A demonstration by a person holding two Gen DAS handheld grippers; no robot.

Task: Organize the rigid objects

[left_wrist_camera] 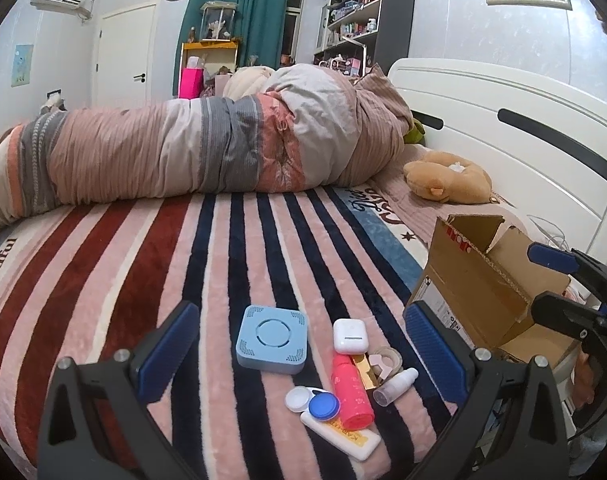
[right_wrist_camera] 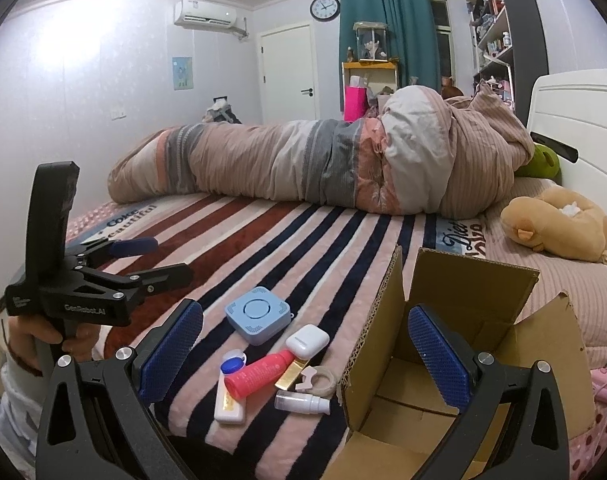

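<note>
Your left gripper [left_wrist_camera: 299,354] and right gripper [right_wrist_camera: 305,354] both hung with jaws spread wide, holding nothing. On the striped blanket [left_wrist_camera: 143,264] lay one blue square device [left_wrist_camera: 271,338], one white earbud case [left_wrist_camera: 350,335], one pink bottle [left_wrist_camera: 350,394] with its long axis running 12 to 6 in the left view, one contact lens case [left_wrist_camera: 313,402], one white tube [left_wrist_camera: 343,438], one gold stick [right_wrist_camera: 292,372], one tape ring [right_wrist_camera: 321,379] and one small clear bottle [right_wrist_camera: 301,402]. At 3 o'clock of them, the cardboard box [right_wrist_camera: 479,320] stood open; nothing showed inside.
</note>
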